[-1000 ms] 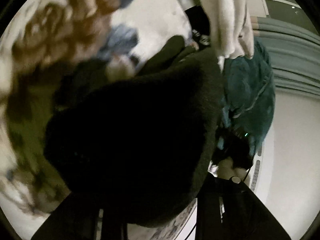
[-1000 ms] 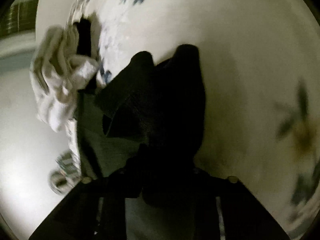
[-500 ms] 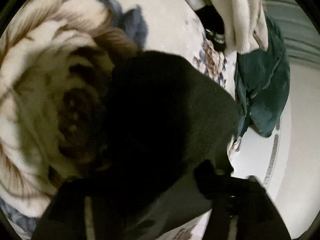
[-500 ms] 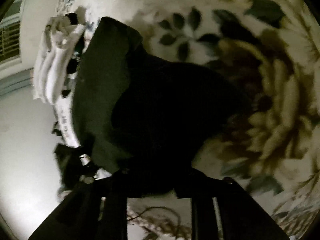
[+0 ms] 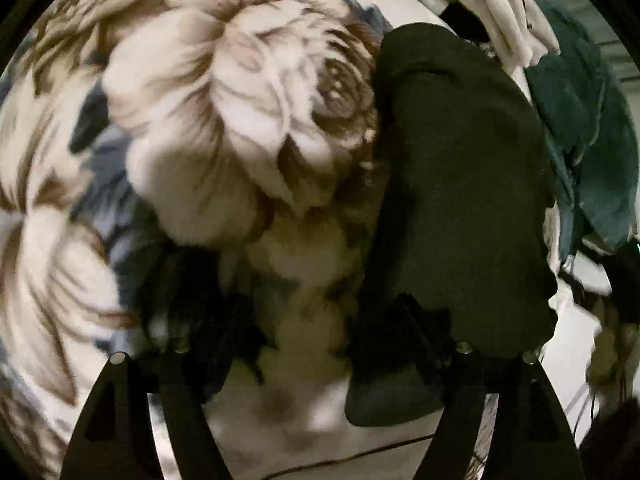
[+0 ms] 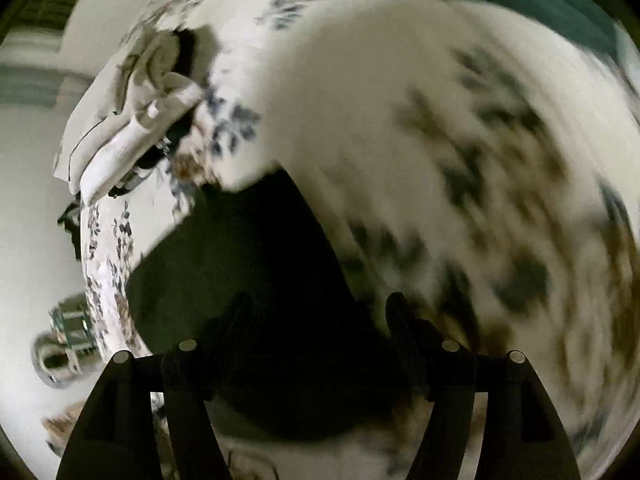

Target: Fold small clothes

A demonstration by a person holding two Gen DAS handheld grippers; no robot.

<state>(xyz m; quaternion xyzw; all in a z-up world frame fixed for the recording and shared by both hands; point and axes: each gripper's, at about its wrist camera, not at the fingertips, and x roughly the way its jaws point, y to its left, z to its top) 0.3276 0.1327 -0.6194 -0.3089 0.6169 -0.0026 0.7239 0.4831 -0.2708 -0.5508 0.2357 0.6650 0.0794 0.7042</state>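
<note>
Dark garment (image 5: pixel 460 184): lying on the floral bedspread (image 5: pixel 224 112), beside a teal garment (image 5: pixel 580 120) and white folded clothes (image 6: pixel 120 120).
Left gripper (image 5: pixel 324 320): jaws opening, wide apart, gripping nothing; right finger over the garment's edge.
Right gripper (image 6: pixel 316 316): jaws opening, garment beneath, not gripped.
Writing: none legible.

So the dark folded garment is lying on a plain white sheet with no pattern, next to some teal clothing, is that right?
Not quite. The bedcover under the dark garment is not plain: the left wrist view shows it printed with large brown and cream flowers and blue-grey leaves. The rest holds: the garment lies there, with teal clothing beside it.
</note>
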